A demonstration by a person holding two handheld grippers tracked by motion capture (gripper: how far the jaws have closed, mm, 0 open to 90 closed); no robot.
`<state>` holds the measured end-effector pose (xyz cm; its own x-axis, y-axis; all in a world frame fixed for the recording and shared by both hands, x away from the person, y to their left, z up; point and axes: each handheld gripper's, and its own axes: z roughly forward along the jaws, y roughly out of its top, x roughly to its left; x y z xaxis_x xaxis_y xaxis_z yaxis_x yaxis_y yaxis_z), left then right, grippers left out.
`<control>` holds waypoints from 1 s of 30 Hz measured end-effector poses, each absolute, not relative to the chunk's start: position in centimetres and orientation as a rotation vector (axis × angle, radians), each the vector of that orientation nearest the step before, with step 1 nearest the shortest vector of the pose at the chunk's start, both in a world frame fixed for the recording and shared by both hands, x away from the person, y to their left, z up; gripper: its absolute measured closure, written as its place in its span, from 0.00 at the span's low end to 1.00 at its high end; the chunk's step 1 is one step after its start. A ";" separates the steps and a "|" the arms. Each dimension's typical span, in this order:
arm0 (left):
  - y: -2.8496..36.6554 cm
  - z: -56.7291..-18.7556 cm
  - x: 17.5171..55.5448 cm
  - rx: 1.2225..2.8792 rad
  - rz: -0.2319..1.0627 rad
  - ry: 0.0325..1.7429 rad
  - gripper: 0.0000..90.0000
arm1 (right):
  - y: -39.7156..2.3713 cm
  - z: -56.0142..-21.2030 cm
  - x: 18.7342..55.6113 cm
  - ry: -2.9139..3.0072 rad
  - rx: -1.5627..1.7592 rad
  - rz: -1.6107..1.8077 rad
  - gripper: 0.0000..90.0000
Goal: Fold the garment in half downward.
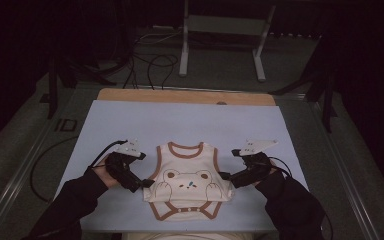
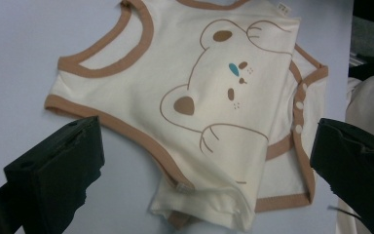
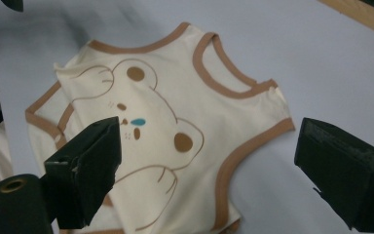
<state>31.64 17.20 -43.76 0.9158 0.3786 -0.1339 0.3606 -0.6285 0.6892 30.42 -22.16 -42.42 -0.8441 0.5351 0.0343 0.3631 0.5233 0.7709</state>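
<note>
forearms (image 1: 70, 205) nearest, bottom edge | left gripper (image 1: 139, 184) jaws spread, empty, at bodysuit's (image 1: 190, 185) left side fold | bodysuit mid-mat (image 1: 130, 120), lower part doubled (bear print up) | right gripper (image 1: 228, 179) agape likewise | advice: pinch both layers level, lift evenly

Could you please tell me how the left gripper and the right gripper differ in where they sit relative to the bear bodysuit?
The left gripper sits at the bodysuit's left lower edge, near the folded corner; the right gripper sits at its right edge, slightly farther up the table. In the left gripper view the jaws straddle the bodysuit's folded lower corner; in the right gripper view one jaw overlaps the bear print. Both are open and hold nothing.
</note>
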 end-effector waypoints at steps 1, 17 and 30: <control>17.1 -43.7 31.9 2.307 0.031 0.522 0.00 | -22.1 -42.4 30.6 2.552 0.758 1.220 0.11; 16.5 -44.1 34.6 2.317 0.077 0.525 0.00 | -20.4 -42.4 33.4 2.584 0.725 1.197 0.11; 15.5 -45.3 36.7 2.348 0.030 0.510 0.00 | -18.9 -44.1 36.1 2.647 0.728 1.148 0.11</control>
<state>36.71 15.55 -45.33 0.9213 0.3692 -0.1217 0.3524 -0.6612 0.6623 36.09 -18.94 -44.10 -0.8674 0.4959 0.0401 0.3681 0.5855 0.7222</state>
